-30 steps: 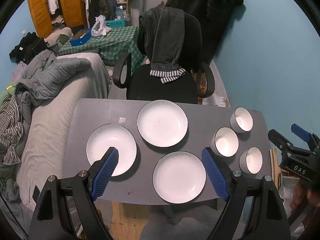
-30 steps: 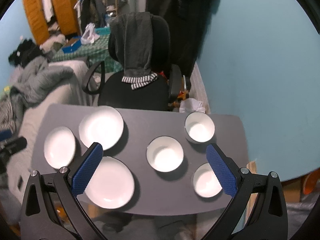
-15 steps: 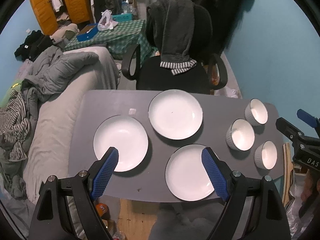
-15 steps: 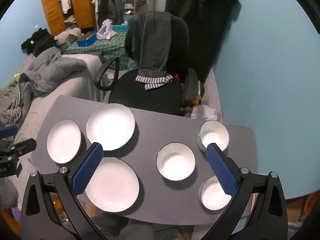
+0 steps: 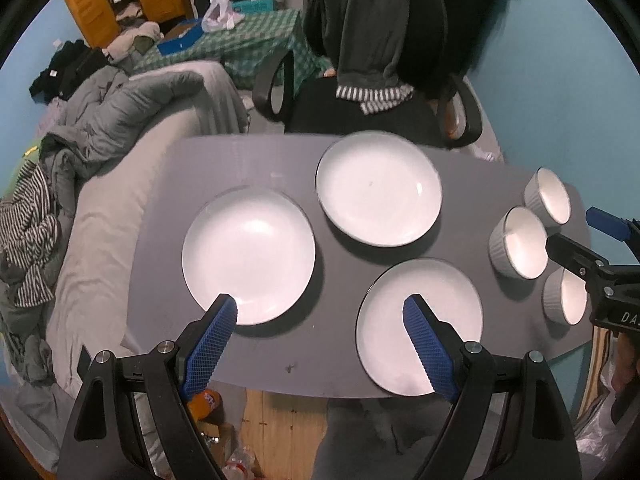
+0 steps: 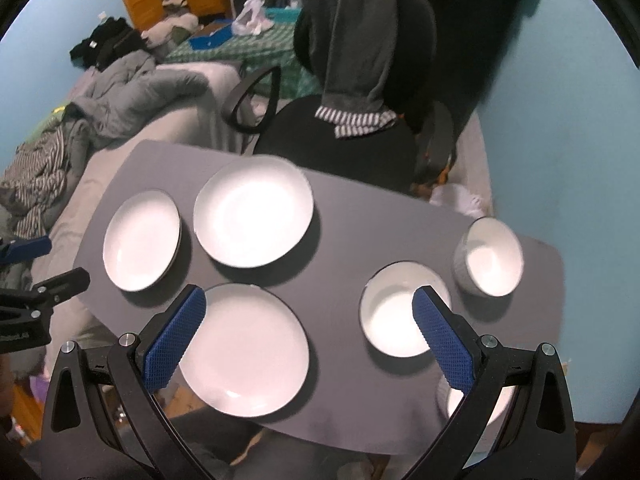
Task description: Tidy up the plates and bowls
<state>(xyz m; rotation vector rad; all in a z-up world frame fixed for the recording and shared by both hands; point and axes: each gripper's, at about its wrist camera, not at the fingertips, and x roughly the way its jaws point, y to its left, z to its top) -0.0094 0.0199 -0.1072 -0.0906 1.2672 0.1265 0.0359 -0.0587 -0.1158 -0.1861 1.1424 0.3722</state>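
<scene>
The left gripper (image 5: 320,312) hangs with its blue pads spread wide and empty above the grey tabletop (image 5: 340,352); two round white plates (image 5: 249,257) lie just below its tips, a third white plate (image 5: 379,188) beyond. The right gripper (image 6: 310,320) is equally wide and empty, a white ribbed bowl (image 6: 400,314) under its right pad, another bowl (image 6: 490,256) farther right, a black office chair (image 6: 340,140) behind.

Blue walls (image 5: 560,80) surround a cluttered room — a black office chair (image 6: 360,136) draped with grey clothing behind the grey tabletop (image 5: 248,160), a bed (image 5: 100,220) with heaped bedding, orange wardrobe doors (image 5: 92,0) beyond.
</scene>
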